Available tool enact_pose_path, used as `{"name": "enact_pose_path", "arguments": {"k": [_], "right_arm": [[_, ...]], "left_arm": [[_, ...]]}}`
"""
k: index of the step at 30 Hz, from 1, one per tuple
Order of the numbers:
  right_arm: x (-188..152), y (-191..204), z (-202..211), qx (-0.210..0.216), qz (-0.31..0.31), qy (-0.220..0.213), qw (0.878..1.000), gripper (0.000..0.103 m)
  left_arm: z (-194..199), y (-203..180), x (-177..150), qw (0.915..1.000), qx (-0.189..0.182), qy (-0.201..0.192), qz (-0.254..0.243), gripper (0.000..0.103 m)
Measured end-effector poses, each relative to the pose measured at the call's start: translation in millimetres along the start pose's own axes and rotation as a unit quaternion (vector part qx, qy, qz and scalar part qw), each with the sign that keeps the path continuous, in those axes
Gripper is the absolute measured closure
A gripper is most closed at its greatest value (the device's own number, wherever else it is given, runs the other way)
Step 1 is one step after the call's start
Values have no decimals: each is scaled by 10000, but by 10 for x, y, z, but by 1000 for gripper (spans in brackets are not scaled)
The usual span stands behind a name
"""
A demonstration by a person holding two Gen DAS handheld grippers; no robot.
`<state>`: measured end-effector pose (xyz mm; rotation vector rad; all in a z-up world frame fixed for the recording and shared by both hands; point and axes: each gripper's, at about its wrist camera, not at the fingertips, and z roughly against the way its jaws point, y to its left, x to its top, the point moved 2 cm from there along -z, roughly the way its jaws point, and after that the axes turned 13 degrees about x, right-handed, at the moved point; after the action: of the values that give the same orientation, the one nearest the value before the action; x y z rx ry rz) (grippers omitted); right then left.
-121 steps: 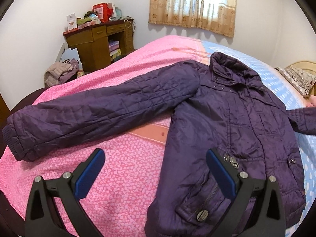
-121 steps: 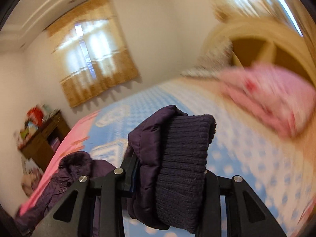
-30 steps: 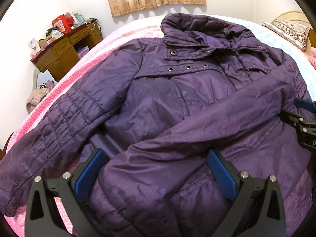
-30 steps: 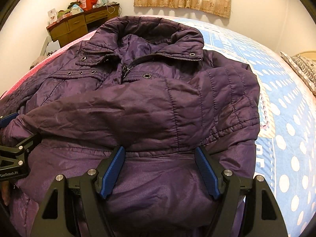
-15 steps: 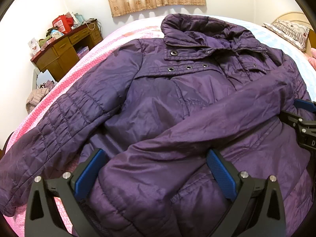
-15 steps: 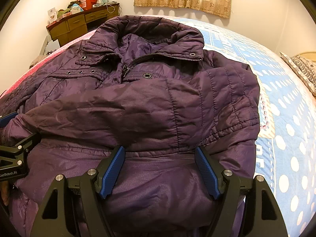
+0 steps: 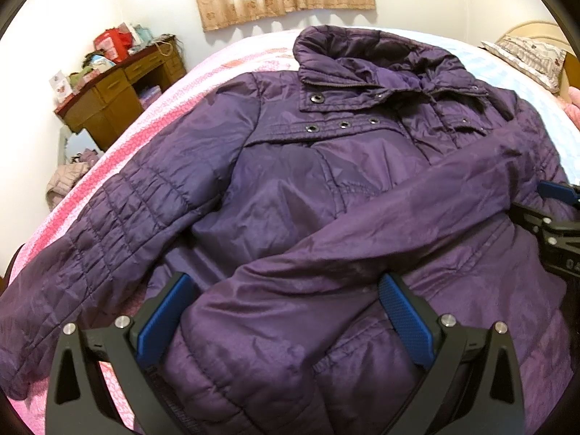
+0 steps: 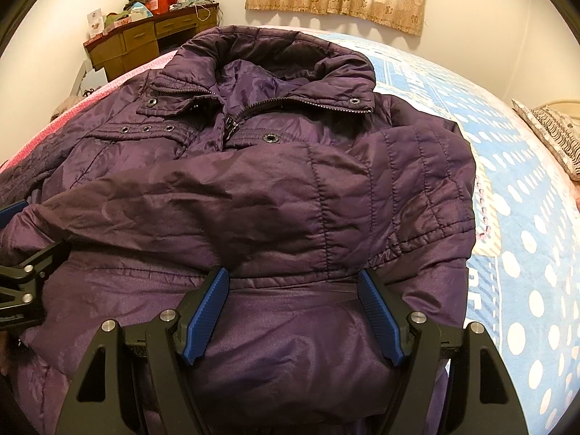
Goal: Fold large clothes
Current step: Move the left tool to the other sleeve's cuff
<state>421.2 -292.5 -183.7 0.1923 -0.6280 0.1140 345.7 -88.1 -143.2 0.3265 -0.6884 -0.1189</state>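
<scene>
Left gripper (image 7: 286,311) held low and level, blue-padded jaws spread wide, right gripper (image 8: 295,306) alongside with its ridged blue pads (image 8: 380,320) likewise parted, each tool's black frame edging into the other's view, pointing the same way

We lose the jacket's (image 7: 326,199) hem below both frames' lower edges, and its folded sleeve (image 8: 224,210) covers the chest; clutter on the desk (image 7: 119,90), upper left, is too small to identify.

Black claw (image 8: 291,291), blue ribbed pads (image 8: 206,311)
</scene>
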Motion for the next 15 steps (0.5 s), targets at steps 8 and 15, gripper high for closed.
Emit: {"name": "enact_pose_path", "arguments": {"k": [8, 15], "right_arm": [[-250, 212, 917, 545, -403, -613, 9958, 27], [-653, 909, 1543, 1033, 356, -1083, 9881, 27]], "left_arm": [[859, 1245, -477, 9926, -17, -488, 1107, 0], [966, 2955, -1396, 9601, 955, -215, 2620, 0]]}}
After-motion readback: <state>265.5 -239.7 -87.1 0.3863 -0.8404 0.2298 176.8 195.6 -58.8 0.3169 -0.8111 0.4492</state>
